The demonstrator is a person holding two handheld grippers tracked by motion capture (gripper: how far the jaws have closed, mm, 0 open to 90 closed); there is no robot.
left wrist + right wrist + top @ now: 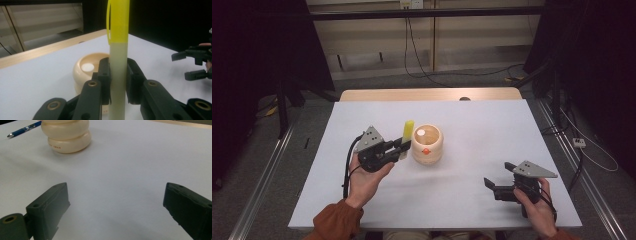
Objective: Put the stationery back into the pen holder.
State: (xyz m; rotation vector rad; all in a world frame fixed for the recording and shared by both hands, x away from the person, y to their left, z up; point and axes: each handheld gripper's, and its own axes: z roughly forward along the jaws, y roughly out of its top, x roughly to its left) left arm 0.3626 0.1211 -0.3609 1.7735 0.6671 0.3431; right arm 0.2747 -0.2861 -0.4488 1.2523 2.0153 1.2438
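My left gripper (404, 146) is shut on a pale marker with a yellow cap (408, 131) and holds it upright just left of a cream, double-bulged pot (427, 145). In the left gripper view both jaws of that gripper (118, 65) press on the marker's pale barrel (119, 75), with the cap rising out of the top edge. The pot (86, 68) stands behind it, with a white disc inside. My right gripper (499, 174) rests low near the table's front right, its jaws wide apart with nothing between them (116, 202). The pot (66, 135) lies far ahead of it.
A blue pen (23, 129) lies on the white table (472, 130) beside the pot. The table's wooden far edge (427, 94) borders a floor with cables. My right gripper (192, 65) shows at the right of the left gripper view.
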